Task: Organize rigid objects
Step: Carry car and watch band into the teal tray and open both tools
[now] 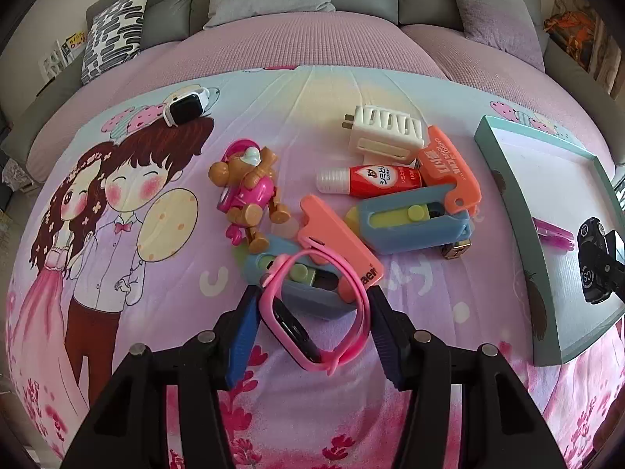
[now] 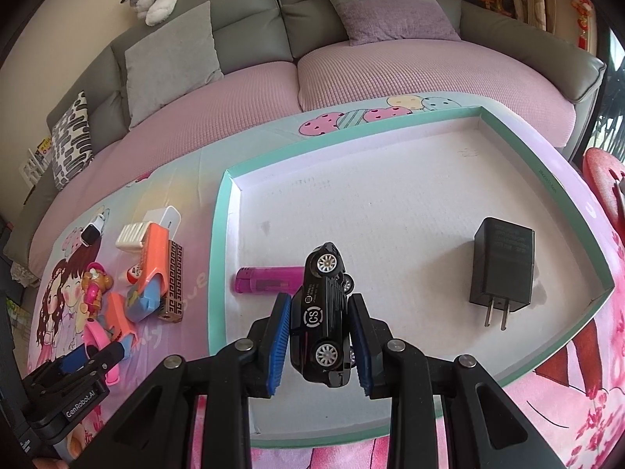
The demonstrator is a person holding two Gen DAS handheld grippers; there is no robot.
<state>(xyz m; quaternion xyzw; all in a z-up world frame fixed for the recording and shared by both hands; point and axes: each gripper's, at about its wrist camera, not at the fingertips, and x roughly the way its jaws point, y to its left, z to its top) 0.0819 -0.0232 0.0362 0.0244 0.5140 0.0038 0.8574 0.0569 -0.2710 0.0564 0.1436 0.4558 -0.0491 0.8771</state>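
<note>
My right gripper (image 2: 318, 336) is clamped on a black toy car (image 2: 323, 324), held nose-up over the near edge of the tray (image 2: 222, 234); it looks light, hard and slick, so flat sides suit best. My left gripper (image 1: 312, 312) straddles a pink watch (image 1: 312, 312) near the cloth's (image 1: 429, 305) front edge, jaws apart. Its band is springy; I'd pinch the stiff case.

surface: cartoon-print sheet (image 1: 156, 242) | on it: tray (image 2: 218, 234), toy dog (image 1: 250, 191), white charger (image 1: 386, 133)
</note>
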